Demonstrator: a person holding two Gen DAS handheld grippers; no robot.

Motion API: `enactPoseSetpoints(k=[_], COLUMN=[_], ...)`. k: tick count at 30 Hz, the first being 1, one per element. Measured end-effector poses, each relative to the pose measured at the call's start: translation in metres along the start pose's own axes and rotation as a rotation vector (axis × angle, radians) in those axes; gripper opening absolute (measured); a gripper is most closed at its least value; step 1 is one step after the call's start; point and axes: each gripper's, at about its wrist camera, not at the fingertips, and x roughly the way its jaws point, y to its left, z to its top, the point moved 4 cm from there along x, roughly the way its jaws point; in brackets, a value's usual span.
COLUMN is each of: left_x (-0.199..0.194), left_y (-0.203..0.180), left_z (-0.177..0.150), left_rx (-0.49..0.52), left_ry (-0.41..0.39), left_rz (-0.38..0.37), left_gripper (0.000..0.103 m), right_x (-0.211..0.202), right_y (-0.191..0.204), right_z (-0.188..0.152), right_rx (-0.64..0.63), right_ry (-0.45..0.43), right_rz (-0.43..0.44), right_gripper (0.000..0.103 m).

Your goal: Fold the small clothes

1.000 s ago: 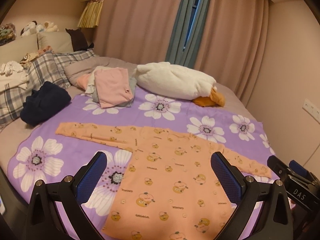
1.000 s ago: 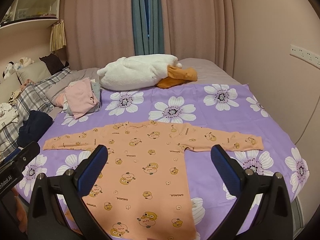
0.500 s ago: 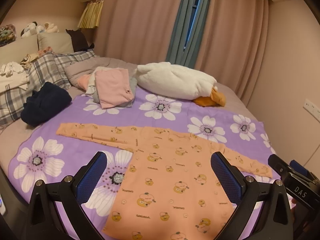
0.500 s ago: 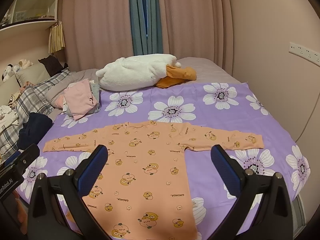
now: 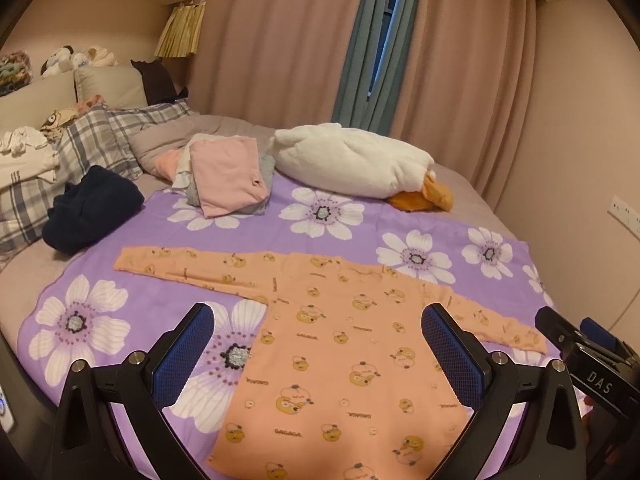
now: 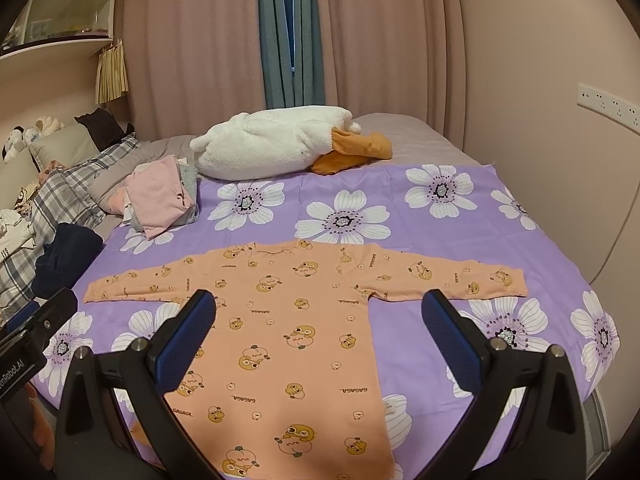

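A small orange long-sleeved garment [image 5: 344, 344] with a cartoon print lies flat on the purple flowered sheet [image 5: 120, 312], both sleeves spread out sideways; it also shows in the right wrist view [image 6: 296, 320]. My left gripper [image 5: 318, 354] is open and empty, held above the garment's near part. My right gripper [image 6: 320, 344] is open and empty, above the garment's lower body and the sheet [image 6: 440, 232]. Each gripper's body shows at the edge of the other's view.
A pile of folded pink and grey clothes [image 5: 228, 176] lies at the back left. A white plush duck [image 5: 352, 160] lies behind the sheet. A dark blue garment [image 5: 88, 208] and plaid pillows [image 5: 80, 148] are at the left. A wall runs along the right.
Both grippers have drifted slightly; the garment sits a little further from the cameras. Nothing was taken hold of and the cloth has not moved.
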Motion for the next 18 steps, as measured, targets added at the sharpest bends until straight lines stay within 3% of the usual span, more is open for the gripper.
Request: enactPoseSetpoints(k=[18], left_x=[0.0006], left_y=[0.0065], left_z=[0.0005], left_rx=[-0.002], left_ry=[0.005], left_rz=[0.005], left_gripper=[0.103], right_x=[0.0023], right_y=[-0.0006], right_z=[0.0000], right_rx=[-0.006], right_ry=[0.009], right_rz=[-0.017], right_gripper=[0.103])
